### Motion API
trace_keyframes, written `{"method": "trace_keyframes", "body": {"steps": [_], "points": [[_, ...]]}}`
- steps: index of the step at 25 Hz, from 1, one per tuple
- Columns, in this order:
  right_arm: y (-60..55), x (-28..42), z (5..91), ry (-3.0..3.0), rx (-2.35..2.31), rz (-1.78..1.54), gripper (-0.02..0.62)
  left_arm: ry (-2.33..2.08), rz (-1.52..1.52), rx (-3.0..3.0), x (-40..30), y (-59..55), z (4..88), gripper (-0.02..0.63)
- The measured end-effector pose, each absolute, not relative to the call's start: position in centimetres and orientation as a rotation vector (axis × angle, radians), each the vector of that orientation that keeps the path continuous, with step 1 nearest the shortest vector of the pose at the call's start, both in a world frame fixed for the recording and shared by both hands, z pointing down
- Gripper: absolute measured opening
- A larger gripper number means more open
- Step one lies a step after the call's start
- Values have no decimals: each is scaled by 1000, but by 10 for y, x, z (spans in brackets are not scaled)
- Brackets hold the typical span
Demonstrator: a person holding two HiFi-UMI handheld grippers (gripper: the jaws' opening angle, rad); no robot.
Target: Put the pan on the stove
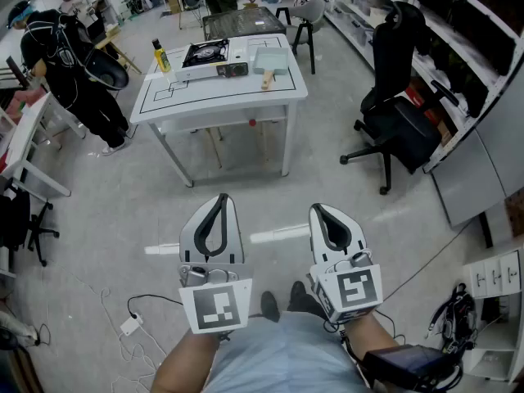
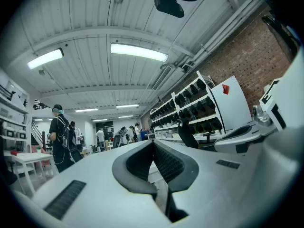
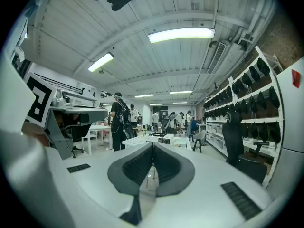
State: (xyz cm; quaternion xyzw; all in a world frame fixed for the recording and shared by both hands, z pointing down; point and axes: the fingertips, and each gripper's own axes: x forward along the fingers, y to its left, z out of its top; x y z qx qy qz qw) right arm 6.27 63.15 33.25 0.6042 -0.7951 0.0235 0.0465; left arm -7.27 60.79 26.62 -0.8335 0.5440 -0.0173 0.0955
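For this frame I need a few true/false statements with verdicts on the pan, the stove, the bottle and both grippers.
1. The pan lies on the table, right of the stove in the head view. True.
2. The right gripper holds the pan. False: its jaws are together on nothing, and it is held well short of the table.
3. The left gripper is shut and empty. True.
4. The yellow bottle stands right of the pan. False: it stands on the table left of the stove.
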Motion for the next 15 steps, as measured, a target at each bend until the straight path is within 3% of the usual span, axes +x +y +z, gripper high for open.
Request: {"method": "trace_keyframes", "body": {"steps": [15], "points": [[610,49,325,-2452,1866,89,49,1617,-40,-2459,-91,592,262,18]]}}
